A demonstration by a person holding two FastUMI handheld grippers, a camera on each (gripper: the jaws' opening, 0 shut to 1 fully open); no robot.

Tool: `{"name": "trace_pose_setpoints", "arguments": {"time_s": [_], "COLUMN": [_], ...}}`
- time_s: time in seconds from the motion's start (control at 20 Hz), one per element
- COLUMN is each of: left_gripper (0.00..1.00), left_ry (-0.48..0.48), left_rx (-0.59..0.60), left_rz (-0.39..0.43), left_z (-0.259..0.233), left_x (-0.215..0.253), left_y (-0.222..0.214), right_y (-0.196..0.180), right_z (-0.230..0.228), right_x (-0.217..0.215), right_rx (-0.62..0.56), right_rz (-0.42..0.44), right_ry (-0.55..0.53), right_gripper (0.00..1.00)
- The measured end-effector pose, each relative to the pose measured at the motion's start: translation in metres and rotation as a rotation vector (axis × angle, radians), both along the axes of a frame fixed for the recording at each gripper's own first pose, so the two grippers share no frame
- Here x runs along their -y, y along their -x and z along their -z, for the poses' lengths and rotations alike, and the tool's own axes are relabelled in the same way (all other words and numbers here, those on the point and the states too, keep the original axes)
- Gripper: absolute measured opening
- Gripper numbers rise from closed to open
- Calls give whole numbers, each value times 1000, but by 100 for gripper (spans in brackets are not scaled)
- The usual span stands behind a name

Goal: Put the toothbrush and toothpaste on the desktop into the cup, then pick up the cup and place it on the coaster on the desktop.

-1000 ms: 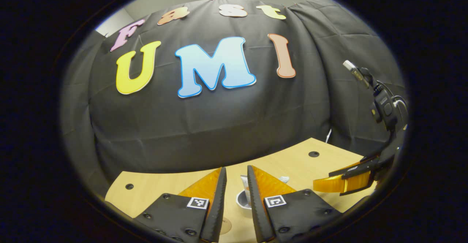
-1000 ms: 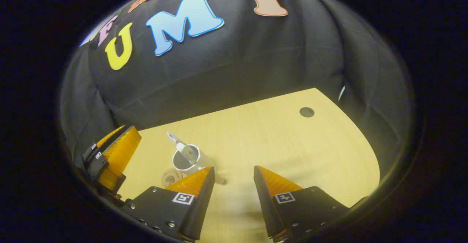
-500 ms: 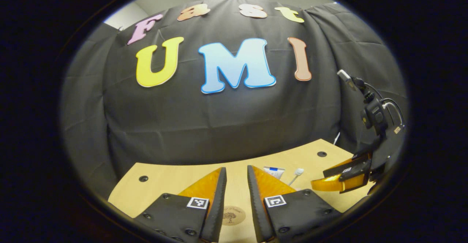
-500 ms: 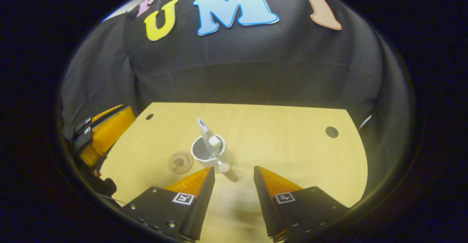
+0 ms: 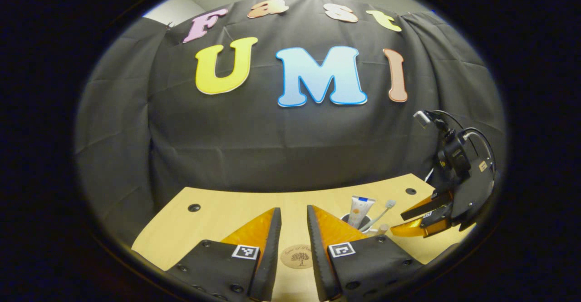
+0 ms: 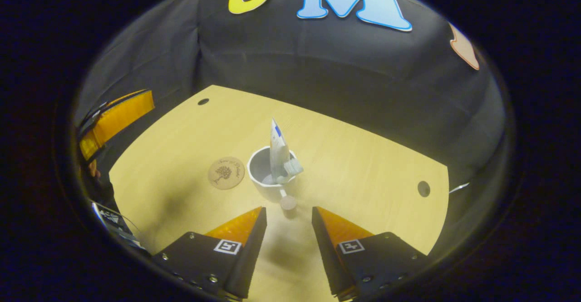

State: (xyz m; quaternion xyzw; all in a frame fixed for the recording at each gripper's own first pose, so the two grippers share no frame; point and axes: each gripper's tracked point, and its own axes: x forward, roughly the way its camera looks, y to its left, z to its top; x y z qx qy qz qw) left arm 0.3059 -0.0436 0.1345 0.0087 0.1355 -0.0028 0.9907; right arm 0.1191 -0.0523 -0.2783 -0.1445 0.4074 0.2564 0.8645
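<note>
Right gripper view — cup [image 6: 270,175]: standing on the desktop [image 6: 363,165], toothpaste [image 6: 278,150] and toothbrush [image 6: 290,168] already leaning inside it; a second ago it was sitting off to the left, now it is lining up ahead of the right gripper [image 6: 288,215], whose fingers are gaping and carrying nothing. Loading looks done, the lift comes next. Coaster [image 6: 226,172]: lying just beside the cup, bare, nothing blocking. Left gripper [image 5: 293,222]: hanging back, fingers nearly closed, empty — coaster showing between them.
</note>
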Motion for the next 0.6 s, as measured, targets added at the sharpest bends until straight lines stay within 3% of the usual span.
{"name": "trace_pose_setpoints", "arguments": {"time_s": [0.05, 0.1, 0.3, 0.4, 0.6], "left_gripper": [36, 41, 36, 46, 36], "left_ry": [2, 0, -6, -16, -32], "left_rx": [-5, -9, -32, -50, -95], "left_rz": [-14, -28, -77, -97, -132], "left_z": [1, 0, 5, 13, 30], "left_x": [-7, -12, -38, -48, -63], "left_y": [3, 6, 21, 28, 45], "right_y": [-4, -8, -16, -18, -29], "right_z": [3, 6, 15, 20, 32], "right_x": [-1, -2, -5, -10, -19], "right_rx": [-14, -19, -50, -70, -85], "right_rz": [-14, -30, -95, -120, -165], "right_ry": [4, 15, 64, 79, 119], "right_gripper": [63, 63, 63, 63, 63]}}
